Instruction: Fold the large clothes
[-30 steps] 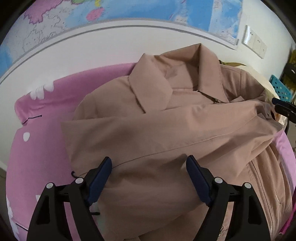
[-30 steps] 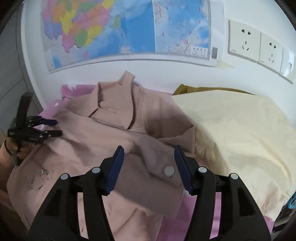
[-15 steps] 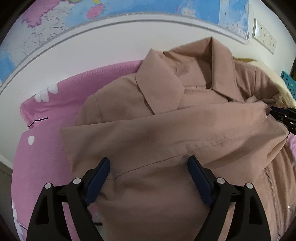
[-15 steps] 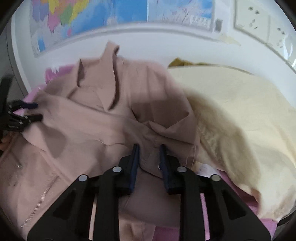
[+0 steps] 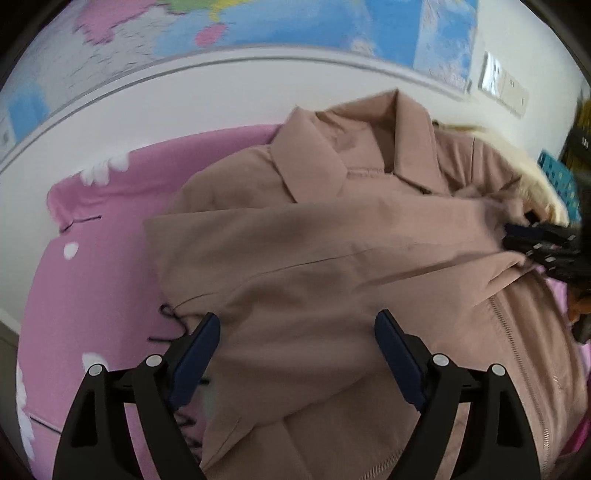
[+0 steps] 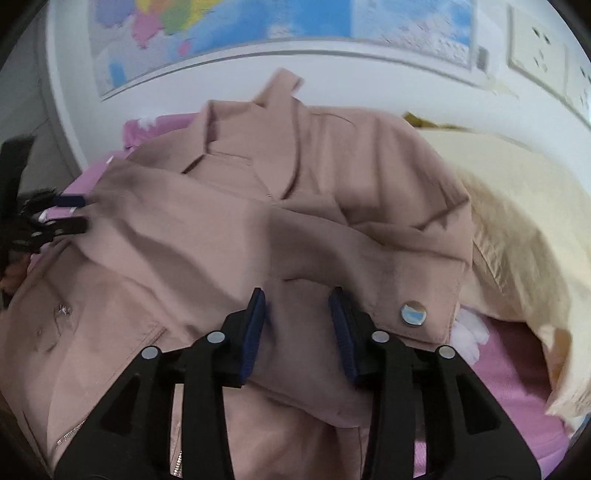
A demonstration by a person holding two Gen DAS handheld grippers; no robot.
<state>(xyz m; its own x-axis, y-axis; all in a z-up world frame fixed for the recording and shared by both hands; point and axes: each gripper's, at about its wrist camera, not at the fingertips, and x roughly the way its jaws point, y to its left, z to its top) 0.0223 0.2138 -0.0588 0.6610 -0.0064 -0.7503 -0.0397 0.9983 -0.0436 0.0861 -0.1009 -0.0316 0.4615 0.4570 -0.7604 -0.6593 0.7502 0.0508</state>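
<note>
A dusty-pink collared jacket (image 5: 332, 240) lies on a pink sheet (image 5: 92, 266), collar toward the wall, one sleeve folded across its chest. It also fills the right wrist view (image 6: 229, 236), where a cuff with a metal snap button (image 6: 413, 313) lies at the right. My left gripper (image 5: 297, 350) is open over the jacket's left side, holding nothing. My right gripper (image 6: 297, 325) is open over the sleeve beside the cuff, with cloth between the fingers but not pinched. It shows at the right edge of the left wrist view (image 5: 535, 243).
A pale yellow garment (image 6: 524, 221) lies piled to the right of the jacket, against the wall. A map (image 6: 258, 29) and wall sockets (image 6: 535, 51) are on the white wall behind. A blue basket (image 5: 561, 184) stands at the far right.
My right gripper had shut on the sleeve near the cuff half a second ago and has now opened, leaving the sleeve lying across the jacket. My left gripper stayed open and shifted slightly.
</note>
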